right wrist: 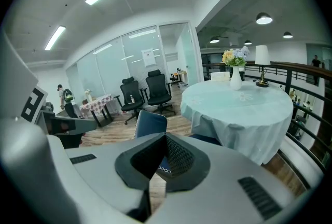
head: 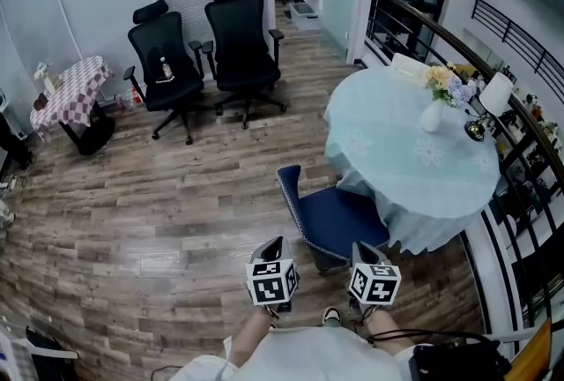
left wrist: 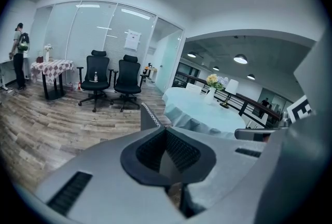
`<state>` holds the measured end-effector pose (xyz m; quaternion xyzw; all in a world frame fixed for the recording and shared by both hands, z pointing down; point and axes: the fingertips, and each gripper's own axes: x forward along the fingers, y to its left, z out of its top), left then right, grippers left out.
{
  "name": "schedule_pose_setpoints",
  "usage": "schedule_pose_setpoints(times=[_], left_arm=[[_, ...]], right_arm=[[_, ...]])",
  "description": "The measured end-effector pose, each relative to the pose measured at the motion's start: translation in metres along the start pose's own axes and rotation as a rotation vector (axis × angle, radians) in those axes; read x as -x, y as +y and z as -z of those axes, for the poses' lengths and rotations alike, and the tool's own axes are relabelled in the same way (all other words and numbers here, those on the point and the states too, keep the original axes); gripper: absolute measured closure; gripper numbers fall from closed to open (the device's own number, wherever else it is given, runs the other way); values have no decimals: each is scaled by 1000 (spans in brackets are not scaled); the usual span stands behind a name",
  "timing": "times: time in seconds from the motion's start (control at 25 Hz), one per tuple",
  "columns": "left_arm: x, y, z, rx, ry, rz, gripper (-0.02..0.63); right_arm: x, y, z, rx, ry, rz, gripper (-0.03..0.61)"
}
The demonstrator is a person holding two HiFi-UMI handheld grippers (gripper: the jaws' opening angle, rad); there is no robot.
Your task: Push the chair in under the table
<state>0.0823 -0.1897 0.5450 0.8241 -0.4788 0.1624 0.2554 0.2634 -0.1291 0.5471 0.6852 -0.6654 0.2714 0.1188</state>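
A dark blue upholstered chair (head: 335, 216) with a white-stitched back edge is standing beside a round table (head: 397, 132) draped in a pale blue-green cloth; the front of its seat is reaching the hanging edge of the cloth, while most of the seat and the whole backrest are sitting out on the grey-brown wooden plank floor (head: 159, 212); the backrest is facing the person.

The left gripper (head: 273, 247) is hovering near the back of the chair, low in the head view; its jaws are sitting pressed together with nothing between them, as the left gripper view is showing (left wrist: 167, 135); the right gripper (head: 368, 251) is hanging just beside it, nearer the table; its jaws are likewise lying together and gripping nothing (right wrist: 165, 137); in both gripper views the chair is standing ahead of the jaw tips, apart from them.

On the table a white vase of flowers (head: 432, 116) and a white-shaded lamp (head: 493, 97) are standing near the far edge; two black office chairs (head: 167, 62) are standing side by side well apart from the table, by the glass wall; a small table with a red-and-white checked cloth (head: 70, 88) is standing to their left; a person (left wrist: 19, 57) is standing beyond it at the edge of the left gripper view.
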Motion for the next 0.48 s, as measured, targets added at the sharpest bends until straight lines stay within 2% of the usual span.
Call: schedule_pose_setpoints(times=[0.48], left_arm=[[-8,-8,7,8,17,-19,609]], right_arm=[[-1,-18,3,-8,17,-15,561]])
